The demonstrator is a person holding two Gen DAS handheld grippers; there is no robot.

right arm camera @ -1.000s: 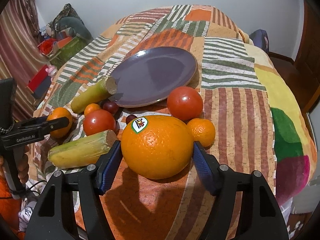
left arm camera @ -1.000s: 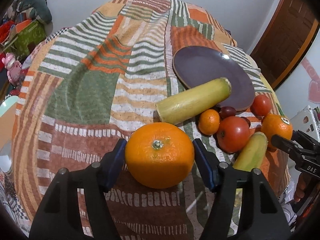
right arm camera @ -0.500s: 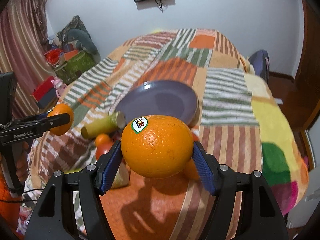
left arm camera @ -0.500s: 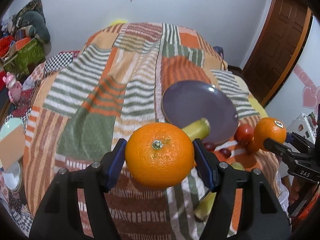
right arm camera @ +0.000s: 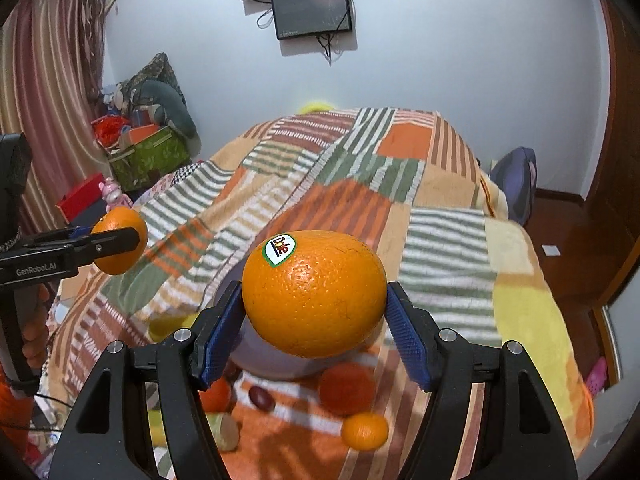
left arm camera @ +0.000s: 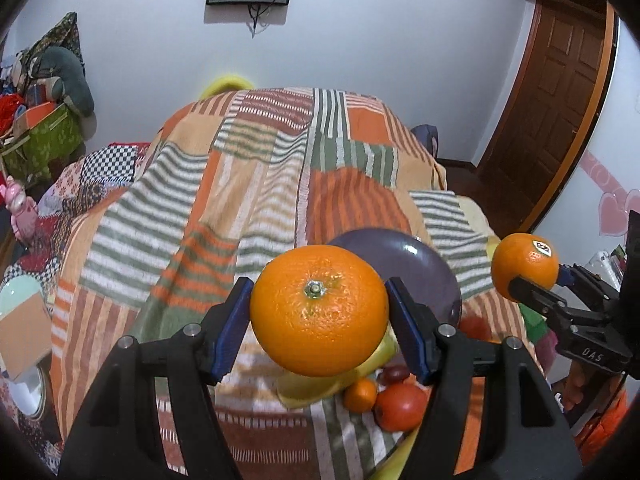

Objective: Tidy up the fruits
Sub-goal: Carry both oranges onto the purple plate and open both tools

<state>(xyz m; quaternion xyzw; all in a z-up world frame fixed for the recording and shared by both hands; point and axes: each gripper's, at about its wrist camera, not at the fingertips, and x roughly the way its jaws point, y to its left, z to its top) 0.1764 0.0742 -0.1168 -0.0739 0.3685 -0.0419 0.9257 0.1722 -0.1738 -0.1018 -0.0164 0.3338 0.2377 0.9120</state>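
My left gripper (left arm camera: 318, 320) is shut on a large orange (left arm camera: 320, 308) with its stem facing me, held high above the bed. My right gripper (right arm camera: 314, 316) is shut on a large orange with a sticker (right arm camera: 314, 298); it also shows in the left wrist view (left arm camera: 524, 266). The left orange shows in the right wrist view (right arm camera: 120, 246). A purple plate (left arm camera: 424, 268) lies on the patchwork blanket below, partly hidden by the oranges. Near the plate lie red tomatoes (left arm camera: 400, 406), a small mandarin (left arm camera: 360, 394), a dark plum (left arm camera: 394, 374) and yellow-green squash (left arm camera: 316, 386).
The patchwork blanket (left arm camera: 240, 200) covers a bed. A second small mandarin (right arm camera: 364, 430) and a tomato (right arm camera: 346, 388) lie in front of the plate. Boxes and toys (left arm camera: 36, 132) stand at the left wall, a wooden door (left arm camera: 560, 100) at the right.
Both grippers have risen from the blanket with their oranges held. The fruits and plate now lie lower and farther off in both views.
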